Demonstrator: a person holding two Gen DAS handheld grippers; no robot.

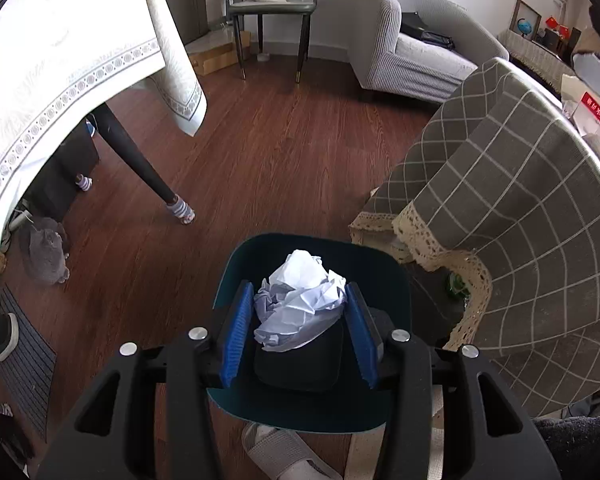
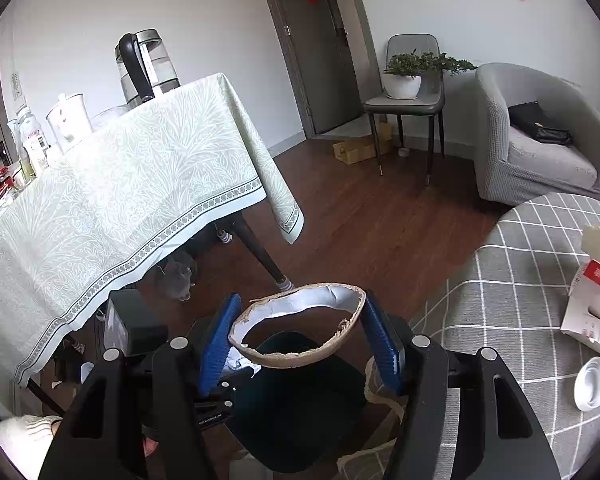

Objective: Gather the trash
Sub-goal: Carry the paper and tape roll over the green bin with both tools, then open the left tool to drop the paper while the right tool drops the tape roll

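- Both loads hang right above the dark trash bin (image 1: 380, 280), so I'd centre each claw over the mouth before letting go (the bin's opening isn't huge).
- Left gripper (image 1: 300, 312) is clamped on a crumpled white paper wad (image 1: 300, 304), blue pads pressing both sides, bin directly beneath.
- Right gripper (image 2: 300, 332) is about half open, gripping a torn, shell-like bowl scrap (image 2: 300, 328) between its pads, bin just below it.
- Drop the paper first; the scrap is wider and could catch the rim.
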